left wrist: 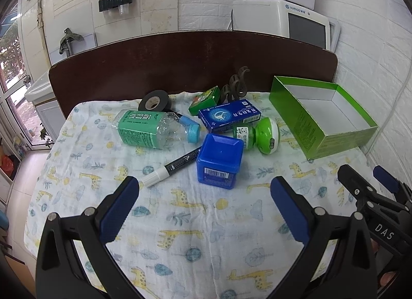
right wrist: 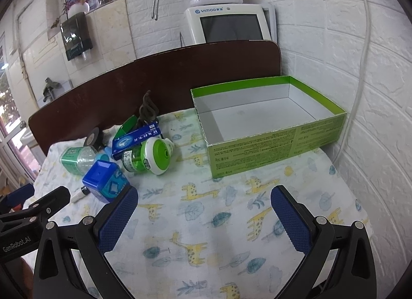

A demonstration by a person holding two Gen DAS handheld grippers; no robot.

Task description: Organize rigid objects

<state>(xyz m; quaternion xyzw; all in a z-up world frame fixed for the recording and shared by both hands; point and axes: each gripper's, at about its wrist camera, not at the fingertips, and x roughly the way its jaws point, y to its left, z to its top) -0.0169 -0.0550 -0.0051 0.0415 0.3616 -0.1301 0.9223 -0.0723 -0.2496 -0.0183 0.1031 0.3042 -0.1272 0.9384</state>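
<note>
Nearby, green box (right wrist: 270, 142) holds nothing.

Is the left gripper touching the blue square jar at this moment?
Apart. In the left wrist view, the left gripper is open, and a strip of patterned cloth shows between its fingertips and the blue square jar.

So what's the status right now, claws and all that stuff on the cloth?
Both claws open, left claw and right claw holding nothing. Green box empty. Blue cube container nearest in the clutter; nothing blocking.
</note>
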